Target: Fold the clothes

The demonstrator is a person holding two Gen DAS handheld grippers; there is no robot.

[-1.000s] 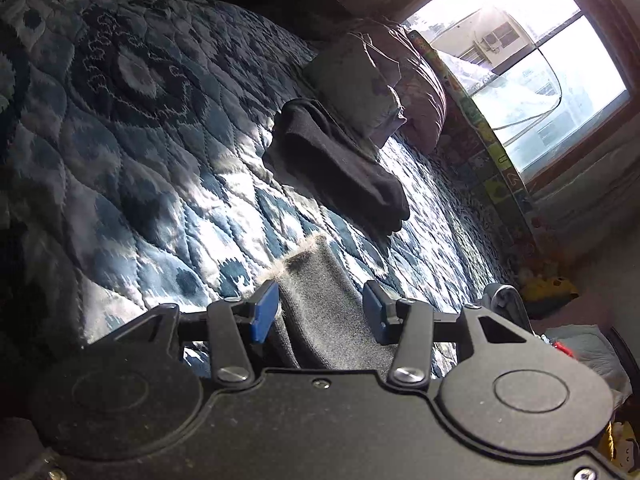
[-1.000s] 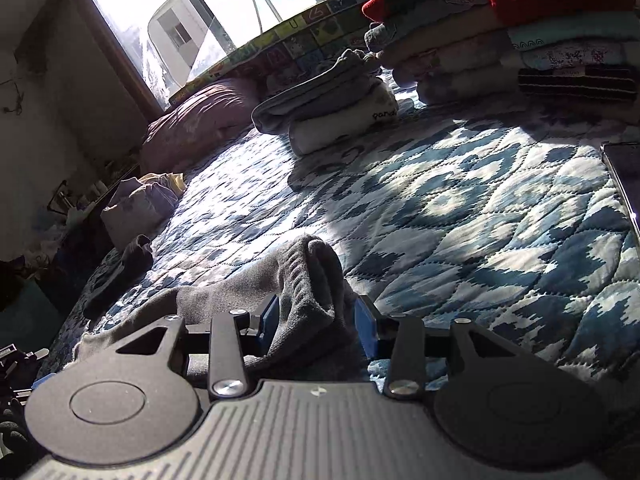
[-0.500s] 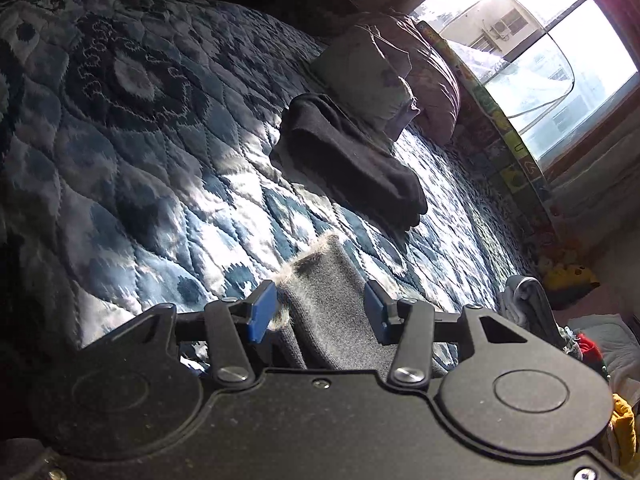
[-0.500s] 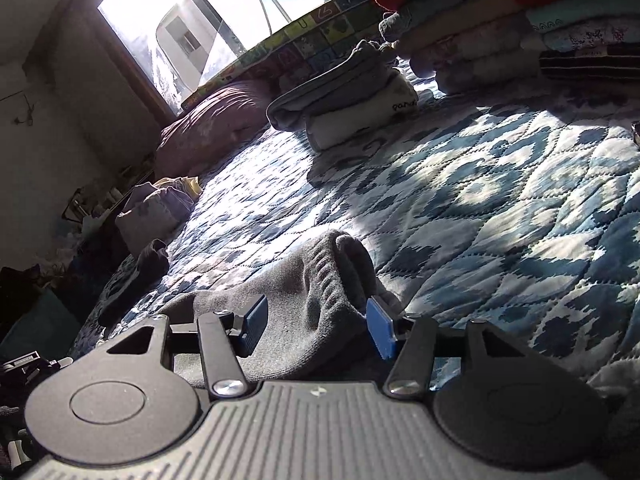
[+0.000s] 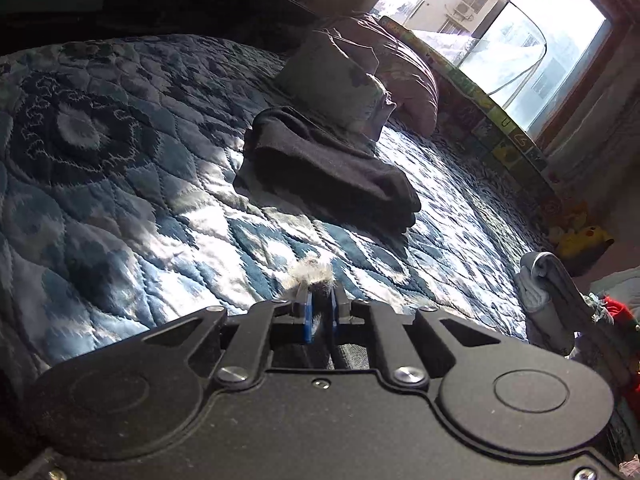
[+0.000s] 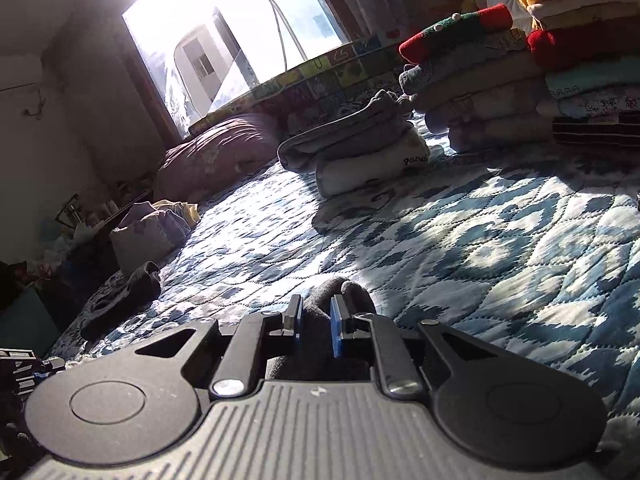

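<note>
Two handheld grippers sit low over a bed covered by a blue patterned quilt [image 5: 132, 208], each seen from its own wrist camera. The left gripper [image 5: 320, 312] is closed on the fuzzy edge of a grey garment [image 5: 314, 276]; a tuft of cloth pokes out just beyond its blue pads, and the rest runs back under the tool. The right gripper [image 6: 316, 322] is pinched on a thicker bunch of the same-looking grey garment [image 6: 348, 290], its jaws nearly together with cloth bulging ahead and to the right of them.

Ahead of the left gripper lies a folded dark garment [image 5: 332, 172], with a pillow [image 5: 332, 80] beyond it. Ahead and to the right of the right gripper stand a small pile of folded clothes [image 6: 360, 148] and, farther right, a tall stack of folded clothes [image 6: 540, 80].

The step in hand looks like taking hold of two points before lifting to fold. To do it well, both holds should stay firm, the two tools should rise together, and the cloth between them should be kept taut so the fold lands flat. The left hold looks shallow, so a hard tug could pull it free.
</note>
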